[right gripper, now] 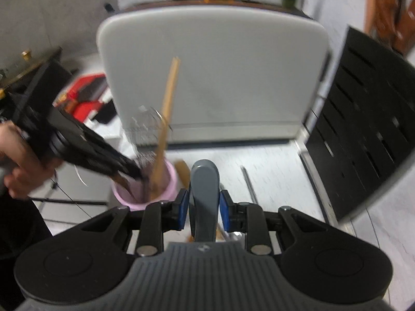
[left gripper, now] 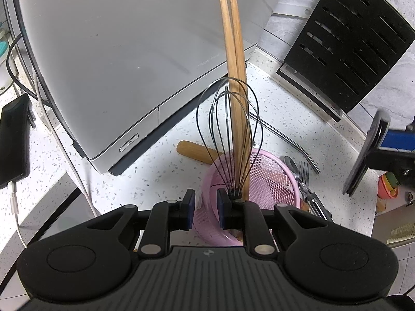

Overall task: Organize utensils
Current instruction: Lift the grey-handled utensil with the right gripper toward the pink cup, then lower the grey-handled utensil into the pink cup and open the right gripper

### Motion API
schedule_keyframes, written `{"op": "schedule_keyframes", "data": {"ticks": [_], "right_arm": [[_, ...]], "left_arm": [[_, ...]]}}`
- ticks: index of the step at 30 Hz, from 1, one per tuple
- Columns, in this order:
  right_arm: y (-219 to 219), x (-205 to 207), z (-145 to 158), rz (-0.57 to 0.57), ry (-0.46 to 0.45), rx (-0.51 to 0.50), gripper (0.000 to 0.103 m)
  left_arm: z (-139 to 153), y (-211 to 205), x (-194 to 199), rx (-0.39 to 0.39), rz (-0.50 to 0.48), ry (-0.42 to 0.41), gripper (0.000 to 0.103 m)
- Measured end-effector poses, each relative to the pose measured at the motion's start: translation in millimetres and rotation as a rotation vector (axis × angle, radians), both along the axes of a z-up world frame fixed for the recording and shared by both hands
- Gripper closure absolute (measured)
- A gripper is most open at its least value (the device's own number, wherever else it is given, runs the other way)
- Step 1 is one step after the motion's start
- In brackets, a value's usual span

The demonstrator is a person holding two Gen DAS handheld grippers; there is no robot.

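Note:
A pink mesh holder (left gripper: 269, 181) stands on the speckled counter with a wire whisk (left gripper: 228, 129) and two wooden chopsticks (left gripper: 233, 51) upright in it. My left gripper (left gripper: 206, 204) is shut on the holder's near rim, one pad outside and one inside. In the right wrist view the holder (right gripper: 145, 194) sits left of centre, with a hand (right gripper: 20, 171) behind the left gripper. My right gripper (right gripper: 203, 207) is shut on a grey utensil handle (right gripper: 205, 189), held above the counter to the holder's right. The same utensil (left gripper: 368, 150) shows dark at the right edge of the left wrist view.
A grey appliance (left gripper: 116, 51) stands close behind the holder, with a black slotted knife block (left gripper: 347, 41) to its right. On the counter lie a wooden handle (left gripper: 192, 150), a bent metal straw (left gripper: 285, 137), and a spoon and fork (left gripper: 303, 171). A phone (left gripper: 13, 140) lies far left.

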State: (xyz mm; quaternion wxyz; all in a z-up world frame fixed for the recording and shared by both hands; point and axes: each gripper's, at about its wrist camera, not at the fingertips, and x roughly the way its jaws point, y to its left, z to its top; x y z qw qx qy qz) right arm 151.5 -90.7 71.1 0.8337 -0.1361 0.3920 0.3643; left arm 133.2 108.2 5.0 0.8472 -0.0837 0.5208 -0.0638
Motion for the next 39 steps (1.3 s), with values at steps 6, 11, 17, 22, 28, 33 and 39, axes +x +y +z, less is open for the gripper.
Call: {"op": "schedule_keyframes", "data": {"ticks": [6, 11, 17, 22, 28, 33, 39], "right_arm": [[26.7, -5.2, 11.9, 0.05, -0.026, 0.089, 0.079], [39.7, -5.7, 9.9, 0.058, -0.032, 0.165, 0.079], [50.2, -5.7, -8.6, 0.057, -0.021, 0.193, 0.079], [56.2, -7.0, -30.3, 0.063, 0.005, 0.171, 0.079], [61.2, -11.4, -47.2, 0.089, 0.033, 0.126, 0.079], [65.2, -12.4, -55.7, 0.099, 0.054, 0.097, 0.079], [69.6, -20.4, -61.7, 0.141, 0.088, 0.051, 0.077]], "left_arm": [[0.0, 0.0, 0.0, 0.0, 0.0, 0.0, 0.084], [0.0, 0.5, -0.5, -0.005, 0.0, 0.001, 0.084], [-0.5, 1.2, -0.8, -0.006, 0.0, 0.001, 0.084], [-1.0, 1.5, -1.2, -0.002, -0.001, 0.001, 0.084], [-1.4, 1.3, -1.1, -0.001, -0.001, 0.002, 0.084], [-1.4, 1.3, -1.1, -0.001, -0.002, 0.002, 0.084], [-2.5, 1.0, -0.5, -0.001, 0.0, 0.002, 0.084]]}}
